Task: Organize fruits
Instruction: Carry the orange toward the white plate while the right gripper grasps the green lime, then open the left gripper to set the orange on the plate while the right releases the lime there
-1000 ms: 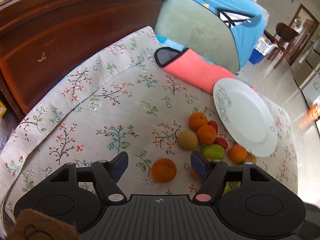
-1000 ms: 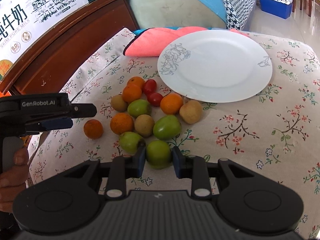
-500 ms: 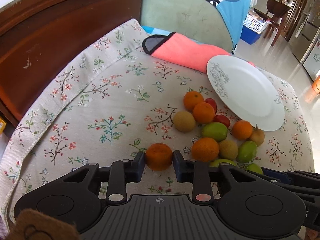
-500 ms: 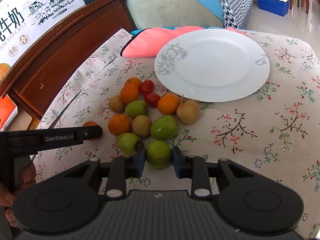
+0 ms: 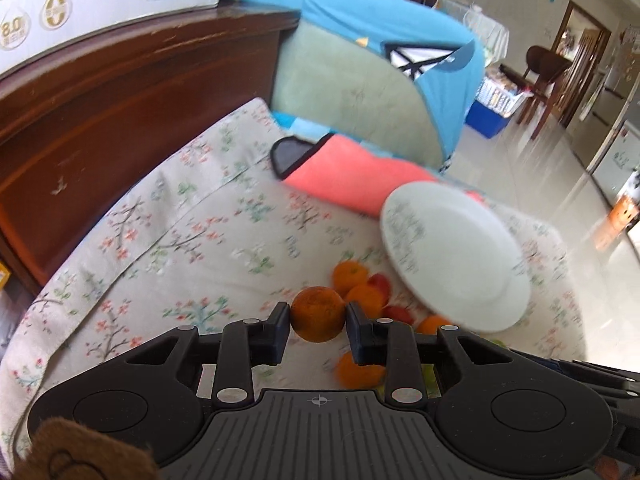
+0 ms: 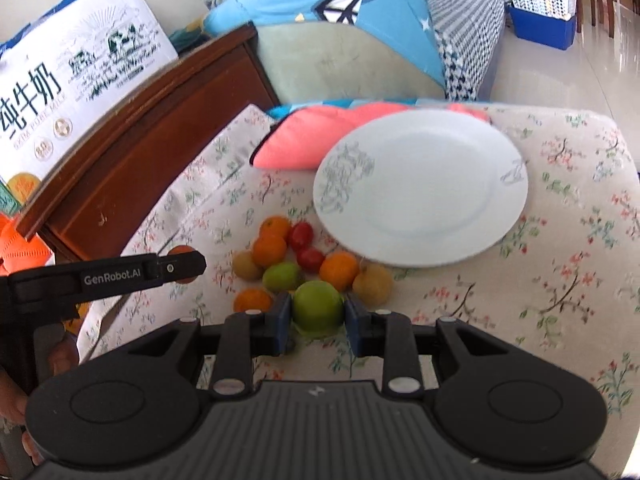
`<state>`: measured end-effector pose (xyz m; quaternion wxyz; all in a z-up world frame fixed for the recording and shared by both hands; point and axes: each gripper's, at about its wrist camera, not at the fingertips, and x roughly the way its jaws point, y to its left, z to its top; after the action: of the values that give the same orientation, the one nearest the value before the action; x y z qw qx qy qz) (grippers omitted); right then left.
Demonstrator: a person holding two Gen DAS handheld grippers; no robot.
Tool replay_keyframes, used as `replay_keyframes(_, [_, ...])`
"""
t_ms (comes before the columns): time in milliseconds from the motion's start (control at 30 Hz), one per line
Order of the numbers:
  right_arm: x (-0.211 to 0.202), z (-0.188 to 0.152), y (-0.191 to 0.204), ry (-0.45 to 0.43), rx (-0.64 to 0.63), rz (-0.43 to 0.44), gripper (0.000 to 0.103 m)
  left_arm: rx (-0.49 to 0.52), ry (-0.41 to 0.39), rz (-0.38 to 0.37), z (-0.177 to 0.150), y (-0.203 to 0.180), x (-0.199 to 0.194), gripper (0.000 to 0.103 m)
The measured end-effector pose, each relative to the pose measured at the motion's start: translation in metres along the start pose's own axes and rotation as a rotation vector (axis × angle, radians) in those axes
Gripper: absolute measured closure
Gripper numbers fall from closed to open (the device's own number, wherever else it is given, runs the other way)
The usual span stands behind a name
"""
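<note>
orange (image 5: 318, 314): we hold it clamped between the jaws of the left gripper (image 5: 318, 322), lifted clear of the cloth (image 5: 192, 248). green fruit (image 6: 318, 310): clamped likewise in the right gripper (image 6: 318, 318), above the cloth. pile of fruit (image 6: 296, 258): oranges, red, green and brown pieces, just beyond both grippers, beside the plate (image 6: 420, 192). pink cloth (image 6: 304, 136): behind the plate, touching its far edge.

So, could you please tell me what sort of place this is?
Probably a home living room: a floral-clothed table beside a dark wooden headboard-like panel, a cushioned sofa with blue bedding, and wooden dining chairs beyond.
</note>
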<state>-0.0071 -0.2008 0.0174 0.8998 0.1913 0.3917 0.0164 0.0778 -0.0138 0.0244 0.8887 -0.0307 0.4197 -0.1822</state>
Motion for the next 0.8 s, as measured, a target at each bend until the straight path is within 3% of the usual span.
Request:
replay_keyframes(233, [-0.003,0.031,-0.02,-0.046,0.033,-0.014,0.074,0.022,-0.004,-0.075,0.016,-0.029,0.006,0.075])
replay_keyframes(367, [0.002,0.04,-0.033,-0.03,0.066,-0.019,0.074,0.003,0.024,-0.108,0.024,-0.041,0.021,0.075])
replay_keyframes(800, [0.026,0.048,-0.07,0.017,0.16,-0.067,0.074,0.037,0.076,-0.095,0.033,-0.066,0.07,0.075])
